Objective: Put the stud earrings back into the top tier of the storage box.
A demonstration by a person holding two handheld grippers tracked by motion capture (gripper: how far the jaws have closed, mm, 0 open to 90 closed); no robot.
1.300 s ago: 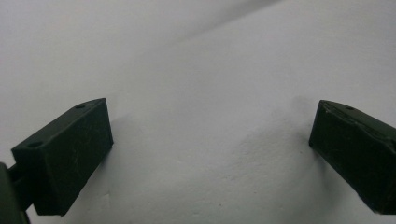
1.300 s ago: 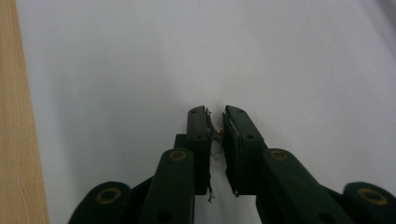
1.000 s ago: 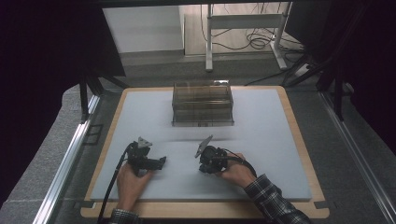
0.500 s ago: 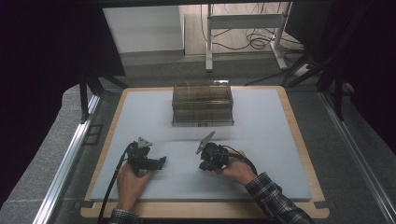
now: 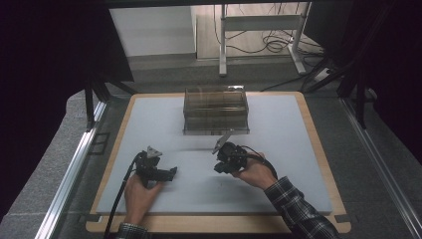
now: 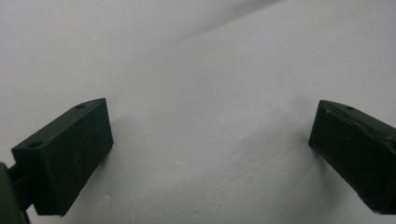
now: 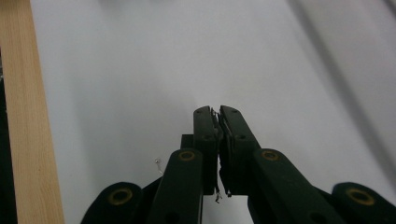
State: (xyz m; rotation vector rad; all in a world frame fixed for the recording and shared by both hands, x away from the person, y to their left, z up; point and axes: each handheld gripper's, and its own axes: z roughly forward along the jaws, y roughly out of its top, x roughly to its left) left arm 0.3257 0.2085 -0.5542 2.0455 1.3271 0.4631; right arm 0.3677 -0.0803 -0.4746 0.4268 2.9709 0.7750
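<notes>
between the right gripper [image 7: 218, 112]'s pressed-together, empty jaws nothing is held, while the left gripper [image 6: 205, 140] sits wide open and empty over the white mat [image 5: 278, 164], so open the right one before reaching for the clear plastic organizer box [image 5: 216, 109] beyond.

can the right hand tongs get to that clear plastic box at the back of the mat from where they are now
Probably yes. The right tongs sit just short of the clear plastic box, with bare white mat between them. Their jaws are shut, so they would need to open first to grasp it.
</notes>
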